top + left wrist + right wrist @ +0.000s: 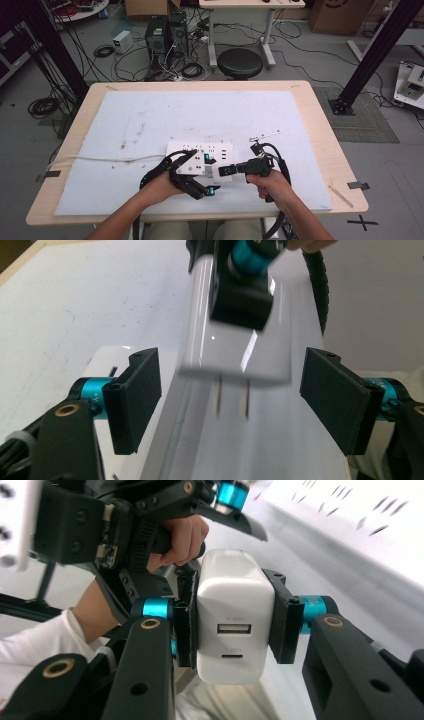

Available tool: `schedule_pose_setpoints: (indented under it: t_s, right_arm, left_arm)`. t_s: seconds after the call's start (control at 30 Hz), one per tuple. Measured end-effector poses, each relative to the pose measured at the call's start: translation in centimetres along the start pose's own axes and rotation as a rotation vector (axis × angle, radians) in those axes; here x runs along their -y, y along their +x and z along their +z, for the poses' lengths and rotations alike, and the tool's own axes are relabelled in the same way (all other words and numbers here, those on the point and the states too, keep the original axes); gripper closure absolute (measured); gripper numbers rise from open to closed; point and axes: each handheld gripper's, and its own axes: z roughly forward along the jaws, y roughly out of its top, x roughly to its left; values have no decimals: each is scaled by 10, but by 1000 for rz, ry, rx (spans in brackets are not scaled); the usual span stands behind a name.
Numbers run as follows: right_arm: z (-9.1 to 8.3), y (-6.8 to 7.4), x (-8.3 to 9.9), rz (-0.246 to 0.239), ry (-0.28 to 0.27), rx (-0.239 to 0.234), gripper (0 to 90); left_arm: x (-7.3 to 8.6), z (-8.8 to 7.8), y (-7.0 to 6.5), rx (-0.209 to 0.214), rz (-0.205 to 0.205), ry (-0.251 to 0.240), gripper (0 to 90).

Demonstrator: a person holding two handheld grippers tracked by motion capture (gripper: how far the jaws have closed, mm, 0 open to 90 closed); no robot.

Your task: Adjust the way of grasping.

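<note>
pale blue mat (150, 120) covers wooden table (320, 115), cluttered lab floor along top of frame. your right gripper (232, 169), lower centre, jaws clamped on white usb charger (230, 615), pads pressing both sides. your left gripper (202, 172) just left of it, jaws spread wide, holding nothing; charger prongs sit between them untouched, above white power strip (200, 150).

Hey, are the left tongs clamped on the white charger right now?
No, in the left gripper view the left tongs stand open, clear gaps either side of the white charger, which the right tongs hold.
</note>
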Motion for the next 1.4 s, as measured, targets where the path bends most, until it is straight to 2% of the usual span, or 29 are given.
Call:
schedule_pose_setpoints:
  t_s: [0.03,0.1,0.2,0.27,0.33,0.37,0.4,0.43,0.47,0.57,0.6,0.7,0.73,0.77,0.93,1.0,1.1,1.27,1.4]
  right_arm:
    - [-8,2,0,-62,-17,51,633]
    - [-17,3,1,-113,-37,109,633]
    - [-31,4,2,-167,-74,156,633]
    - [-38,7,1,-203,-74,213,633]
    - [-44,10,0,-250,-60,278,634]
    - [-47,12,-1,-258,-53,312,634]
    - [-47,12,-1,-258,-53,312,634]
    - [-51,14,-2,-290,-31,376,634]
    - [-53,15,-4,-308,-21,389,634]
    - [-59,16,-7,-324,13,444,634]
    - [-59,16,-7,-324,13,444,634]
    - [-63,17,-9,-350,48,503,635]
    - [-63,17,-9,-350,48,503,635]
    - [-67,18,-11,-376,70,533,635]
    - [-70,21,-12,-421,112,604,635]
    - [-67,23,-13,-459,151,645,635]
    - [-62,26,-15,-492,191,679,635]
    - [-62,25,-16,-488,232,717,634]
    - [-65,24,-14,-498,296,763,634]
  left_arm:
    - [4,-3,3,-3,-36,-11,245]
    - [9,-5,5,-14,-75,-29,244]
    - [17,-10,9,-32,-130,-58,244]
    - [20,-13,11,-45,-160,-78,244]
    - [23,-18,13,-49,-164,-80,244]
    - [25,-20,14,-51,-168,-84,244]
    - [25,-20,14,-51,-168,-84,244]
    - [26,-25,16,-64,-164,-77,244]
    - [27,-27,17,-70,-168,-74,244]
    - [32,-34,20,-100,-189,-84,244]
    - [32,-34,20,-100,-189,-84,244]
    - [37,-41,24,-125,-203,-85,244]
    - [37,-41,24,-125,-203,-85,244]
    - [40,-47,27,-147,-218,-94,244]
    - [47,-56,31,-187,-241,-106,244]
    - [49,-60,33,-208,-242,-101,244]
    - [52,-64,33,-230,-250,-104,244]
    - [55,-71,31,-254,-259,-104,244]
    - [57,-76,32,-272,-263,-96,244]
